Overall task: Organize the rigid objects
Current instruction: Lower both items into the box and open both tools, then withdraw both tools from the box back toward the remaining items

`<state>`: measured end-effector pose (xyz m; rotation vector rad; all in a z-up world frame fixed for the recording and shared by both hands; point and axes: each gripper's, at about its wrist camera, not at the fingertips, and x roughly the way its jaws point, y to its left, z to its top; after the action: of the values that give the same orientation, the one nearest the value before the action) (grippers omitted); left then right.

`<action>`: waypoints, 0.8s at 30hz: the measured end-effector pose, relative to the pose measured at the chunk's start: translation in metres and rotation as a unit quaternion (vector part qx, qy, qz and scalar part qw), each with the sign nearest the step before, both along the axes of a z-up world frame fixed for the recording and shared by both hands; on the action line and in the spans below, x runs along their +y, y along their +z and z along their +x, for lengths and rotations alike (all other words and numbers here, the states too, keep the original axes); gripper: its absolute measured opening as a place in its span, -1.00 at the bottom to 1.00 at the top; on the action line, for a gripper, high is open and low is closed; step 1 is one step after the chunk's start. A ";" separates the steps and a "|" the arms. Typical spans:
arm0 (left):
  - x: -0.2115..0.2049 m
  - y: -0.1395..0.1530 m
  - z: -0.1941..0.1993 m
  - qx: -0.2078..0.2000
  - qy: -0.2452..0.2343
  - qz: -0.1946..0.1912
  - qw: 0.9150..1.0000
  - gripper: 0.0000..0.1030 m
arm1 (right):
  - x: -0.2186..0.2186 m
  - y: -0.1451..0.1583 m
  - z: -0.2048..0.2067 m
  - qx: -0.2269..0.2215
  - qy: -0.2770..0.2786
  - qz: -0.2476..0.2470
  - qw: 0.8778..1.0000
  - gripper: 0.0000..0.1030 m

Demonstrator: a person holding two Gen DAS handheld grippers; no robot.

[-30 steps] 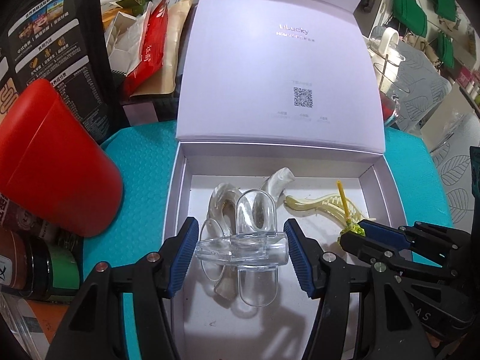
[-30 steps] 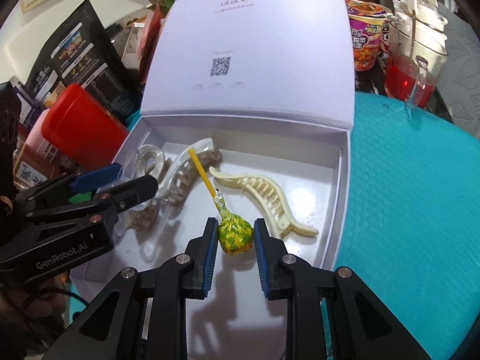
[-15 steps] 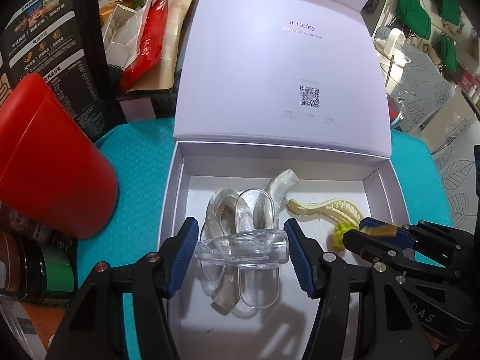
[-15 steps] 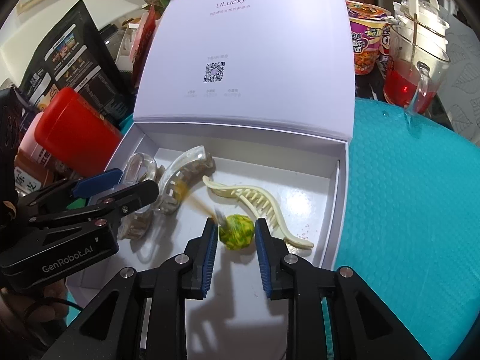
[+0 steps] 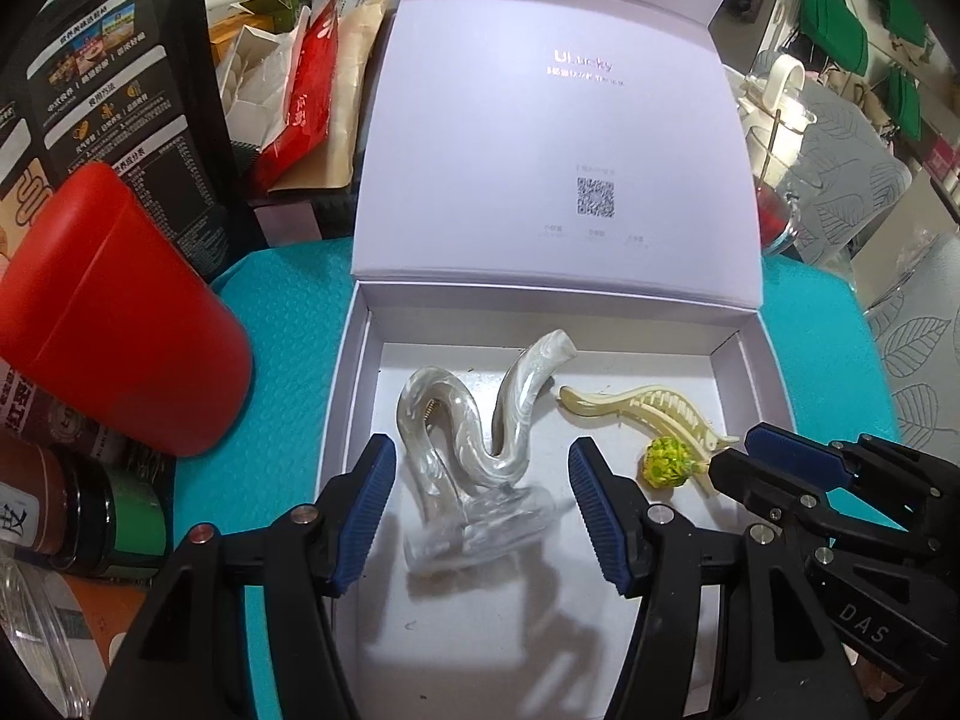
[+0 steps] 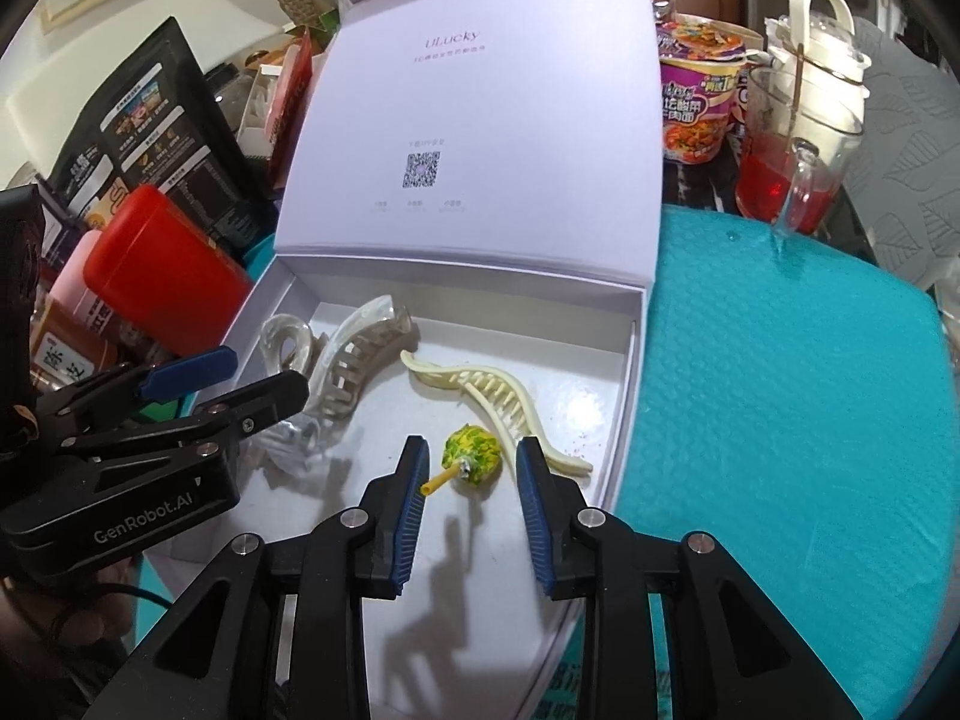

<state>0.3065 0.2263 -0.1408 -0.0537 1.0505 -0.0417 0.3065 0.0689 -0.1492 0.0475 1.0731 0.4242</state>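
An open lilac box [image 5: 348,396] lies on a teal mat. On its floor are a pearly white claw clip [image 5: 480,420], a cream claw clip [image 5: 648,408] and a yellow-green lollipop [image 6: 471,450]. My left gripper [image 5: 480,453] is open. A clear hair clip [image 5: 480,525] shows blurred on the floor between and below its fingers, free of the pads. My right gripper [image 6: 473,447] hangs over the lollipop with its jaws opening. The candy lies between the fingers and no pad presses on it. Its yellow stick points back toward the left finger. Each gripper shows in the other's view: the right gripper [image 5: 737,453] and the left gripper [image 6: 267,369].
The box lid [image 5: 540,120] stands upright at the back. A red canister [image 5: 114,312], jars and black snack bags crowd the left side. A noodle cup [image 6: 699,102] and a glass pitcher of red liquid [image 6: 792,144] stand at the back right. The teal mat [image 6: 780,390] spreads to the right.
The clear clip left my left gripper's pads and dropped to the box floor. The right jaws widened and the lollipop fell flat, its stick swinging from upright toward me.
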 end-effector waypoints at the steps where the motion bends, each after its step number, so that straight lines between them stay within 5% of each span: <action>1: -0.001 0.004 -0.002 -0.002 0.000 0.000 1.000 0.15 | -0.002 0.004 -0.002 -0.003 -0.001 0.001 1.000 -0.41; 24: -0.014 0.111 -0.078 -0.086 0.010 -0.003 0.996 0.15 | -0.021 0.109 -0.062 -0.093 -0.001 0.003 0.996 -0.41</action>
<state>0.2288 0.2122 -0.0296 -0.0643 0.8781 -0.0305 0.2440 0.0479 -0.0401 0.0130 0.8879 0.4216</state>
